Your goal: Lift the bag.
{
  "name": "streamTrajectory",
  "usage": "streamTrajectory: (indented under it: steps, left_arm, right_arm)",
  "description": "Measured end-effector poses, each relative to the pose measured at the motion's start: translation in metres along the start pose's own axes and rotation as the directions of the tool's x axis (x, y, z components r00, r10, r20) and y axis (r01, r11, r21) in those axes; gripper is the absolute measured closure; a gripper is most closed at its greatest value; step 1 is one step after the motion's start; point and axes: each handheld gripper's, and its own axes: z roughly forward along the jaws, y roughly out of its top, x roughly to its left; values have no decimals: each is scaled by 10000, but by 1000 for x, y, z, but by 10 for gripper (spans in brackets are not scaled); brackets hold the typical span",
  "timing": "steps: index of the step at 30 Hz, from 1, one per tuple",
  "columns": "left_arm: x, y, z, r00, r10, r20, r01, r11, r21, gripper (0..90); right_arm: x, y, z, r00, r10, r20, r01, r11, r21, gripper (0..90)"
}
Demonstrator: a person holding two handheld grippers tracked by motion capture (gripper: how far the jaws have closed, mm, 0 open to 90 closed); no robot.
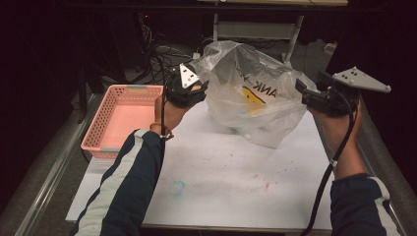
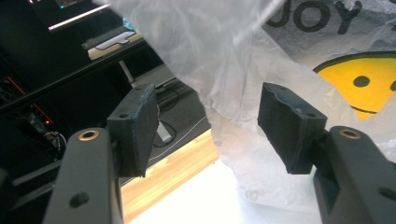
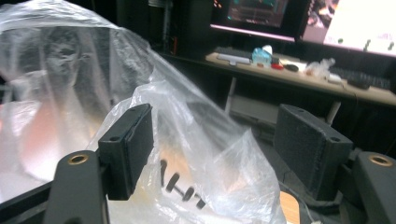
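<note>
bag flanked by two spread claws, no grip taken yet

a clear plastic bag (image 1: 248,93), printed with a yellow smiley and dark letters, was seen standing puffed up on the far middle of the white counter (image 1: 221,182). a pink basket (image 1: 123,118) was placed at the far left of the counter, just beside the bag's left side.

the left claw (image 1: 199,88) was held at the bag's left edge and the right claw (image 1: 301,89) at its right edge. in the left gripper view the left claw's (image 2: 205,126) jaws were spread wide, with a fold of film hanging between them but not pinched. in the right gripper view the right claw (image 3: 212,144) was likewise released, the bag's crumpled upper edge lying against one jaw and partly in the gap.

the step in hand was judged to be the approach for a two-sided grasp of the bag's rim. the next move was judged to call for each claw to be eased a little further onto the film and clenched on a gathered fold, since thin slack plastic could slip out of a shallow pinch.
</note>
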Motion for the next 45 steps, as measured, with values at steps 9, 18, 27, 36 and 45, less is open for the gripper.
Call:
streamTrajectory:
  steps: [9,18,27,36,45]
  left_arm:
    - [-5,-9,-7,9995,326,53,-325,9995,-62,429]
    - [-9,-13,-8,9981,562,238,-560,9984,-77,500]
    - [-8,-22,-28,9970,674,375,-665,9975,-251,285]
    - [-8,-37,-60,9932,989,606,-961,9942,-483,237]
    - [-8,-57,-88,9902,1190,727,-1157,9921,-475,215]
  right_arm:
    - [45,-25,-21,9903,-1187,-727,1201,9926,152,278]
    - [48,-41,-24,9899,-835,-1142,880,9955,346,246]
    - [51,-31,-50,9838,-763,-1619,751,9971,-135,176]
    - [55,-36,-67,9820,-958,-1626,936,9954,-212,157]
    - [54,-47,-86,9809,-1126,-1585,1102,9936,-243,154]
